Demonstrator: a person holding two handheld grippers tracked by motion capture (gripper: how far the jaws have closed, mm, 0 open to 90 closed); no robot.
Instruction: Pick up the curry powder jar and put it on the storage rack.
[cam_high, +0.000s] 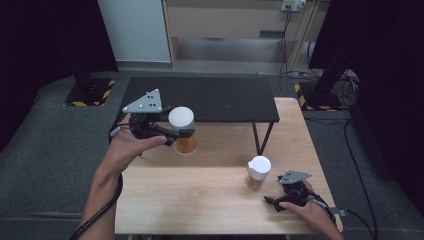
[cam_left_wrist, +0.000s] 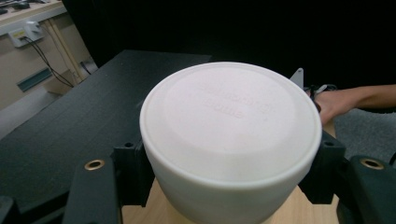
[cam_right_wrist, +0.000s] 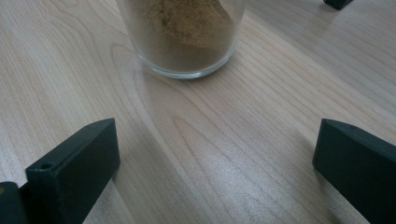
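Table (cam_high: 210, 200): light wood, with a black board (cam_high: 200, 97) over its far end, seen whole from the high view.
Left jar (cam_high: 182, 131): amber, with a white lid; my left gripper (cam_high: 176, 134) is clamped on its lid (cam_left_wrist: 229, 121), held above the table at ten o'clock.
Right jar (cam_right_wrist: 182, 35): clear glass holding brown powder, standing at four o'clock.
Right gripper (cam_right_wrist: 215, 158): my jaws gape wide, empty, low over the wood just short of that jar.
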